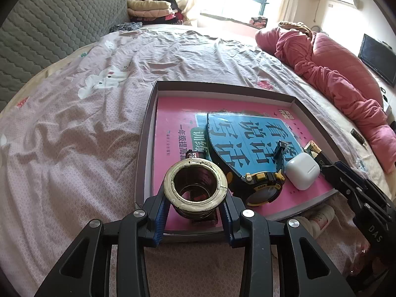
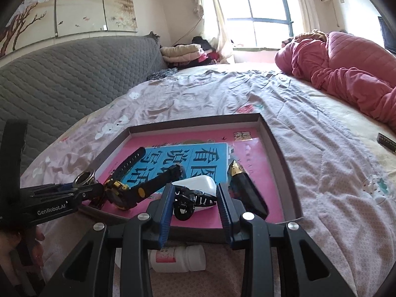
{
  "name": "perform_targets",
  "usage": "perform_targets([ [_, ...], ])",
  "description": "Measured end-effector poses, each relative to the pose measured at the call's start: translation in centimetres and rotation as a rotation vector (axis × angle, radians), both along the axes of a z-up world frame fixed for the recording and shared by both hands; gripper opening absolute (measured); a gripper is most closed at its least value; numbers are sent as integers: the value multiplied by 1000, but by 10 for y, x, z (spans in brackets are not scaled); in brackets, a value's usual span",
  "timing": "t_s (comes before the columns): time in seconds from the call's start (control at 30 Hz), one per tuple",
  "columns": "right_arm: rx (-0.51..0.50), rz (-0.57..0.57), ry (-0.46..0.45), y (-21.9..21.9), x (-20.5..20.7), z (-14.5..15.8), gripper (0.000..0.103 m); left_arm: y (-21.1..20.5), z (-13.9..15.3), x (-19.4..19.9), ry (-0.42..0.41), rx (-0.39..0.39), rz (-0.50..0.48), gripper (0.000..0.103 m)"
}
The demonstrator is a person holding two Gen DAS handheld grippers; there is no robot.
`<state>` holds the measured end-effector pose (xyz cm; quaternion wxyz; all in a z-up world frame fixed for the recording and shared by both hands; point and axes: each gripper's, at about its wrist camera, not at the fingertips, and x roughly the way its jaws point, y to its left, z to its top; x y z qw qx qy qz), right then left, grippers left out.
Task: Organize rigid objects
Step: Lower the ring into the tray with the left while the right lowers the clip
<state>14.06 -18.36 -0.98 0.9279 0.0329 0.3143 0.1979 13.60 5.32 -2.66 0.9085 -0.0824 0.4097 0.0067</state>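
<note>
My left gripper point(image 1: 194, 205) is shut on a roll of tape point(image 1: 168, 185) with a cream rim, held over the near left corner of a shallow brown tray point(image 1: 148, 123). A pink and blue book point(image 1: 170, 123) lines the tray. On it lie a black and yellow watch point(image 1: 262, 185), a white earbud case point(image 1: 302, 170) and a small dark box with gold point(image 1: 313, 149). My right gripper point(image 2: 195, 201) is shut on a small black clip point(image 2: 190, 199) with white marks, held above the tray's near edge point(image 2: 198, 232) in front of the earbud case point(image 2: 198, 184).
A white pill bottle point(image 2: 178, 258) lies on the bedsheet just outside the tray's near edge. A thin dark bar point(image 2: 386, 142) lies on the sheet to the right. A pink quilt point(image 2: 346, 74) is heaped at the far right. A grey padded headboard point(image 2: 61, 79) stands left.
</note>
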Motion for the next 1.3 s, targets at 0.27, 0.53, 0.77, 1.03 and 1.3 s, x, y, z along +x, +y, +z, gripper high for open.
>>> perform_targets([
  [0.27,-24,8,-12,8,9,-4,35,0,1,-1,1,1,-3,38],
  [0.53,-31,16,6,15,21,-9,35,0,2,-2,1,5,-7,38],
  [0.77,-19,18,17,15,28,-10,35,1,0,-2,2,-2,-8,38],
  [1.03,-14,22,18,16,29,-10,35,0,-1,3,7,-19,-22,38],
  [1.3,-13,9,14,14,27,-10,35,-6,0,4,0,-26,-57,38],
])
